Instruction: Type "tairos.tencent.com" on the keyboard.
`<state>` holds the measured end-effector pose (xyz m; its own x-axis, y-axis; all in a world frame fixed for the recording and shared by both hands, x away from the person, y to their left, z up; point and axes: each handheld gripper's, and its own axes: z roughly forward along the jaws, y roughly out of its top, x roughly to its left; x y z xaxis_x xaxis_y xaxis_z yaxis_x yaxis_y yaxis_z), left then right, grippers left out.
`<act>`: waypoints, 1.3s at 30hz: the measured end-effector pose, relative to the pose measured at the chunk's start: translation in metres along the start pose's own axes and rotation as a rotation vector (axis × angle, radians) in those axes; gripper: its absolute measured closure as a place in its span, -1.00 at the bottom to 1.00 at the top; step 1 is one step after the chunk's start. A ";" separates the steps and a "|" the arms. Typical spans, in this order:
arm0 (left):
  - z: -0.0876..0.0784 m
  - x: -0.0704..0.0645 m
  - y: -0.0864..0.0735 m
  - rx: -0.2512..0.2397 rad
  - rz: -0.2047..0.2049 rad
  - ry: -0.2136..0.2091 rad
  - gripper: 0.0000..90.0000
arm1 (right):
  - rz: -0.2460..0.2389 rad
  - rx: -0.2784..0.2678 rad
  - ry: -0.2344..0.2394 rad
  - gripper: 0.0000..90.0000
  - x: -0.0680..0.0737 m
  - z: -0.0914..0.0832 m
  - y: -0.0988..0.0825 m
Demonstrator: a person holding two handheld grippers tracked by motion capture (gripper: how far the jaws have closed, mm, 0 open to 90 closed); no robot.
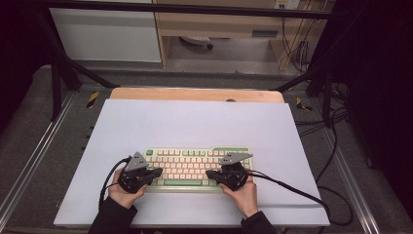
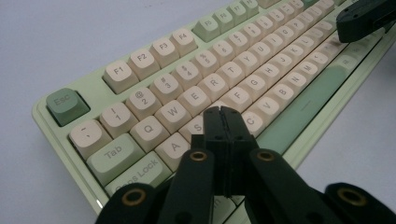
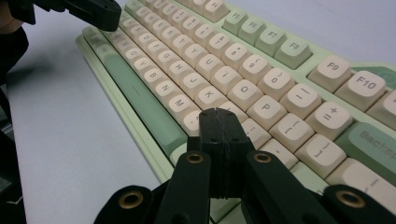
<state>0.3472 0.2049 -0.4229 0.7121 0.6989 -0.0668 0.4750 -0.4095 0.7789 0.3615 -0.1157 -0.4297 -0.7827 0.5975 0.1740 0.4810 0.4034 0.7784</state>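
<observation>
Hovering with jaws pressed together, left gripper (image 2: 223, 112) and right gripper (image 3: 219, 113) risk striking neighbouring keys on the pale-green plastic keyboard (image 1: 190, 168).

Bright even light overhead; dark surroundings; soft shadows; near jaws slightly blurred.

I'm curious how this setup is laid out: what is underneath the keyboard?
The keyboard lies on a pale sheet, which covers most of a wooden table whose far edge shows beyond it. What lies directly beneath the keyboard is hidden.
</observation>
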 end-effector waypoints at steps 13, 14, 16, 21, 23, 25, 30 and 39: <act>0.000 -0.002 0.002 -0.008 0.005 -0.008 1.00 | -0.011 0.022 -0.003 1.00 0.002 0.008 -0.003; 0.000 -0.002 0.002 -0.009 0.005 -0.008 1.00 | -0.015 0.017 -0.001 1.00 0.001 0.009 -0.004; 0.001 -0.002 0.003 -0.008 0.006 -0.009 1.00 | -0.010 0.021 0.001 1.00 0.001 0.008 -0.003; 0.002 -0.003 0.002 -0.004 0.008 -0.011 1.00 | -0.017 0.016 0.000 1.00 0.001 0.003 -0.001; 0.002 -0.003 0.002 -0.003 0.009 -0.011 1.00 | -0.022 0.014 -0.008 1.00 0.000 0.002 -0.001; 0.002 -0.004 0.003 -0.003 0.012 -0.012 1.00 | -0.019 0.020 -0.009 1.00 0.001 0.000 0.000; 0.003 -0.006 0.003 -0.001 0.016 -0.016 1.00 | -0.026 0.014 -0.009 1.00 0.000 -0.003 0.001; 0.008 -0.012 0.006 0.001 0.022 -0.026 1.00 | -0.014 0.008 -0.009 1.00 -0.004 -0.009 0.002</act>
<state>0.3460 0.1895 -0.4229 0.7358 0.6740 -0.0656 0.4594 -0.4256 0.7796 0.3616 -0.1233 -0.4239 -0.7857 0.5980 0.1582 0.4736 0.4171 0.7757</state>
